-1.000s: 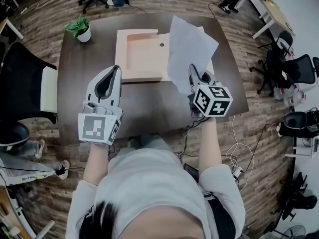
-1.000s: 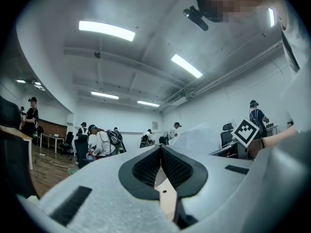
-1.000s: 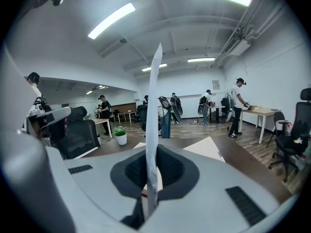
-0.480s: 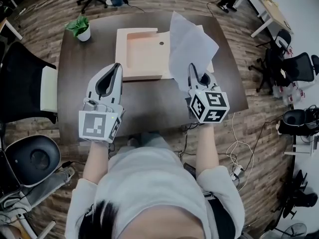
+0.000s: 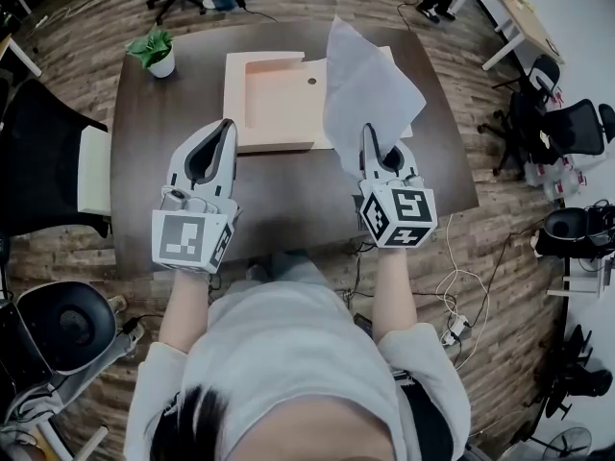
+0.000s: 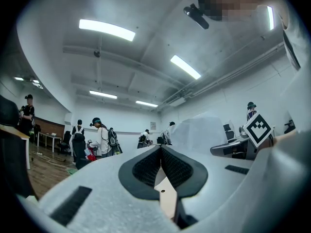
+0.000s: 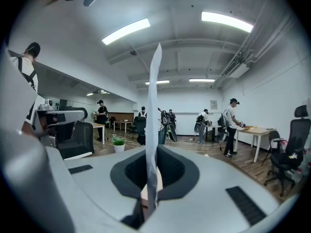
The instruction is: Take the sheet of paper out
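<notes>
A white sheet of paper [image 5: 370,84] stands up off the table, pinched at its lower edge by my right gripper [image 5: 365,134], which is shut on it. The right gripper view shows the paper [image 7: 155,101] edge-on, rising from between the closed jaws of that gripper [image 7: 152,148]. Behind it a pale wooden tray [image 5: 252,104] lies on the dark table [image 5: 288,200]. Over the table's left half, my left gripper [image 5: 227,129] hovers shut with nothing in it. In its own view the tips of the left gripper [image 6: 160,148] meet.
A small potted plant [image 5: 154,54] stands at the table's back left corner. A black office chair [image 5: 43,161] stands to the left, a round black seat [image 5: 62,320] at lower left, more chairs [image 5: 567,128] to the right. Cables [image 5: 461,286] lie on the wooden floor.
My right gripper has lifted the paper a little and drawn it nearer to me, rolling slightly. The left gripper has stayed put. A black seat has appeared at lower left.
</notes>
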Tool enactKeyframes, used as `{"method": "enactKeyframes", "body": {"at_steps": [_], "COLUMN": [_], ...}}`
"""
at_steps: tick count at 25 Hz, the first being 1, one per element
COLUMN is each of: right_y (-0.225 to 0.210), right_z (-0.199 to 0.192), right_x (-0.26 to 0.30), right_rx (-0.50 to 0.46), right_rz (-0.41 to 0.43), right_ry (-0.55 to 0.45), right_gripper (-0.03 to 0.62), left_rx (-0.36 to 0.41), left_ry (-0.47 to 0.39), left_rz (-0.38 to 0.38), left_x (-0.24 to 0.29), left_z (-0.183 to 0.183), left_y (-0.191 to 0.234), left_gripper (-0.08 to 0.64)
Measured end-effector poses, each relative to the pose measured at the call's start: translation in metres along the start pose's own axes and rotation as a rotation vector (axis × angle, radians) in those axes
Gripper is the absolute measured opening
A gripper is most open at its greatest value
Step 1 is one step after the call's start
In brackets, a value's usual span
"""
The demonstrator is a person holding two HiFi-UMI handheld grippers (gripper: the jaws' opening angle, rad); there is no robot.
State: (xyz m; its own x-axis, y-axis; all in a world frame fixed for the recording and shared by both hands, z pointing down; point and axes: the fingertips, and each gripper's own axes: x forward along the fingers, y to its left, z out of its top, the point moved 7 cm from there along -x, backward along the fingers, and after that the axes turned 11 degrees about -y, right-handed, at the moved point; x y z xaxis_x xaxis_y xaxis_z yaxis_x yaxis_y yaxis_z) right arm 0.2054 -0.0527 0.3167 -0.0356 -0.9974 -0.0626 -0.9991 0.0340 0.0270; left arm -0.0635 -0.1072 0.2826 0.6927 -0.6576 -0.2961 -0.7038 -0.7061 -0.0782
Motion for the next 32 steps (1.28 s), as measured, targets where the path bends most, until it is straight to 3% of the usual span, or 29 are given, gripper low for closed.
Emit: {"method": "enactKeyframes", "body": {"at_steps": [32], "right_y": [0.027], "right_z": [0.019], "right_x": [-0.037], "right_rx": [-0.057], "right_rz": [-0.037], "right_ry": [-0.156], "right_gripper": [0.014], "left_rx": [-0.027], "left_ry": [0.003], "left_rz": [-0.025], "left_x": [-0.013], "left_z": [-0.002], "left_y": [0.004], "left_gripper": [0.009]}}
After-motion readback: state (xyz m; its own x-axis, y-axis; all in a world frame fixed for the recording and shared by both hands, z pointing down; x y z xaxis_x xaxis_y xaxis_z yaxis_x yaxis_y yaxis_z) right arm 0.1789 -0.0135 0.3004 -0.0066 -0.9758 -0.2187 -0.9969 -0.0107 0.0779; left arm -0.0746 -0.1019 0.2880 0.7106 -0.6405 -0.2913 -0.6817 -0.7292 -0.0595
